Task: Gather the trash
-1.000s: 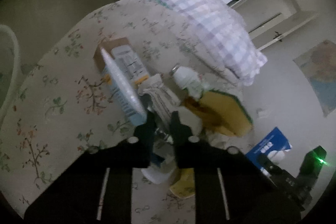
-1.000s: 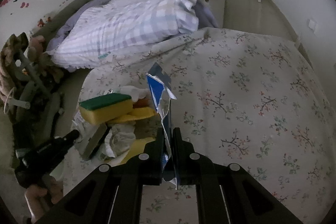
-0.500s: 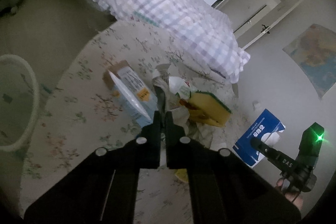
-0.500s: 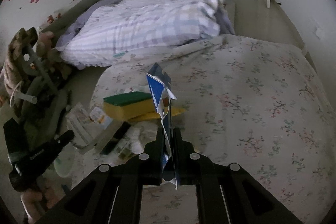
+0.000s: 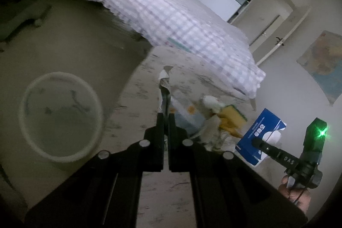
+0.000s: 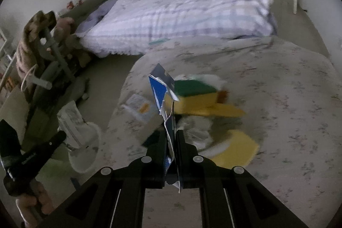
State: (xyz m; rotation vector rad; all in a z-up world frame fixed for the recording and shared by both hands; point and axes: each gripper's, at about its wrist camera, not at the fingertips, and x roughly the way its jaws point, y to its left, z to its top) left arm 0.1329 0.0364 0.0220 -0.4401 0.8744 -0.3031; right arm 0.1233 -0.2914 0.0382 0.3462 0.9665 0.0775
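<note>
My left gripper [image 5: 166,115] is shut on a crumpled paper wrapper [image 5: 164,87] and holds it up above the floral bedspread [image 5: 147,82]. My right gripper [image 6: 171,131] is shut on a torn blue-and-white carton [image 6: 162,93]; that carton also shows in the left wrist view [image 5: 259,136]. A round white trash bin [image 5: 59,116] stands on the floor left of the bed; it also shows in the right wrist view [image 6: 85,151]. A trash pile lies on the bedspread: a green-and-yellow sponge [image 6: 192,95], yellow cloths [image 6: 235,149], a white bottle [image 5: 211,102] and a flat box [image 6: 139,108].
A folded checked quilt [image 5: 171,18] lies across the back of the bed. Plush toys and a rack [image 6: 40,46] stand by the wall at left. The floor [image 5: 74,40] runs between bed and wall.
My left gripper closed on the wrapper, lifted it off the pile and swung left, bringing the bin into view. My right gripper rose with the carton still held.
</note>
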